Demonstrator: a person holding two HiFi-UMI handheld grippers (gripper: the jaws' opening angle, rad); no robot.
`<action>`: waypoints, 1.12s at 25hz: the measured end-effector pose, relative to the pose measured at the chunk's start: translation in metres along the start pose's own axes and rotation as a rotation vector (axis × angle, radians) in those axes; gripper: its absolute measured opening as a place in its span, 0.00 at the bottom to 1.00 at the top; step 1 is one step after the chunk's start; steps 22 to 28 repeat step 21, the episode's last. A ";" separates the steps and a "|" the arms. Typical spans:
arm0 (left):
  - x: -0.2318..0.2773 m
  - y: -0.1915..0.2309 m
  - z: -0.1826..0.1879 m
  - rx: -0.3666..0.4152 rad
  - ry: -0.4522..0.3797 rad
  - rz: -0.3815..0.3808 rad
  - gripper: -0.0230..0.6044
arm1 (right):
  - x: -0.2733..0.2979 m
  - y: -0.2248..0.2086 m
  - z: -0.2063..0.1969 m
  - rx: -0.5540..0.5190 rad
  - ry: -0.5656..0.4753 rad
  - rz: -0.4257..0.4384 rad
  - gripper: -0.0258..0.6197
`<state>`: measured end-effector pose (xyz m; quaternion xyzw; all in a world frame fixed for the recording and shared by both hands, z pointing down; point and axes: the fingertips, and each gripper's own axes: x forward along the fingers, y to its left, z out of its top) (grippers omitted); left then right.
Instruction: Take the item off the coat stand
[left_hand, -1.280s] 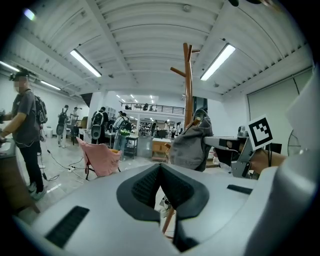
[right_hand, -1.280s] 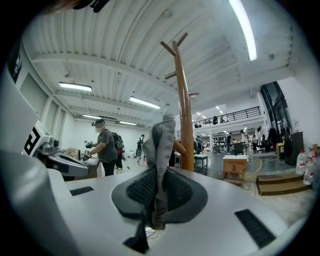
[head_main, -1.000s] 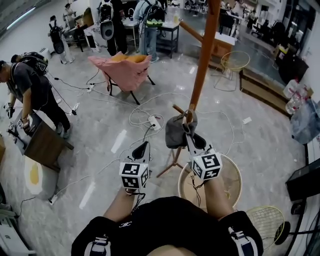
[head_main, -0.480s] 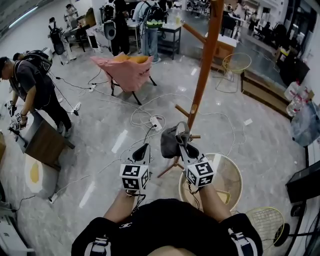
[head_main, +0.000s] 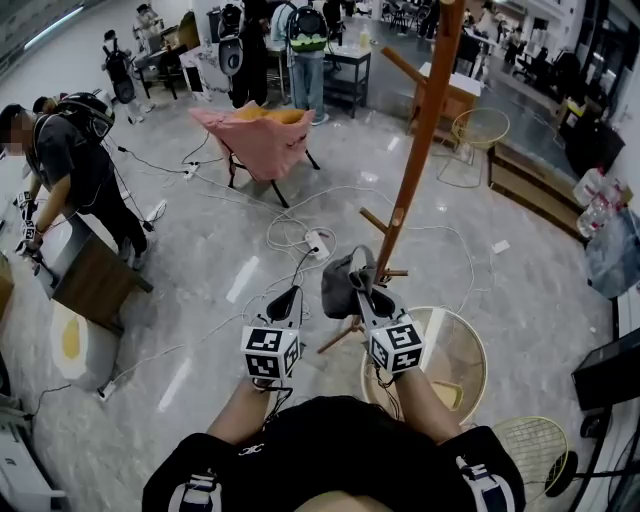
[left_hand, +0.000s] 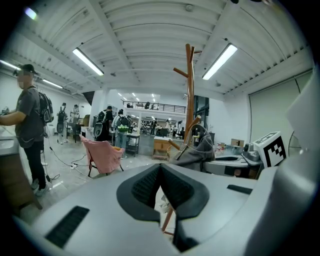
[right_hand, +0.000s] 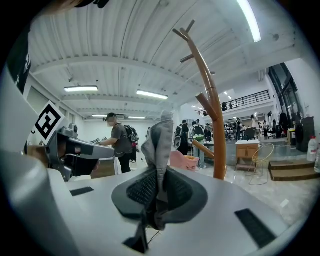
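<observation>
Now: my right hand-held gripper (head_main: 362, 285) is nearly closed, pads pinching a fold of the grey garment (head_main: 340, 285). Garment hangs just left of the coat stand (head_main: 420, 130) pole, low down by its lower pegs; can't tell whether it touches one. My left hand-held gripper (head_main: 285, 298) sits further left of the stand, jaws together, holding nothing.

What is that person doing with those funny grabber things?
A person is taking a grey cloth item off a wooden coat stand. The right gripper has its jaws shut on the cloth, close beside the stand's low pegs. Whether the cloth is fully clear of them is hard to tell. The left gripper is shut and empty, off to the side.
</observation>
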<state>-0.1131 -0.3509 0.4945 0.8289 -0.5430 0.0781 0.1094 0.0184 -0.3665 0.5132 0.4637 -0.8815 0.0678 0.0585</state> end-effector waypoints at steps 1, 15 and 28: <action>-0.001 0.002 0.001 0.000 0.000 0.000 0.06 | 0.001 0.000 0.001 0.002 0.000 -0.003 0.11; 0.001 0.003 0.010 0.004 -0.007 -0.013 0.06 | 0.003 -0.006 0.010 0.002 -0.014 -0.018 0.11; -0.001 -0.011 0.008 0.005 -0.008 -0.013 0.06 | -0.011 -0.013 0.010 0.006 -0.021 -0.018 0.11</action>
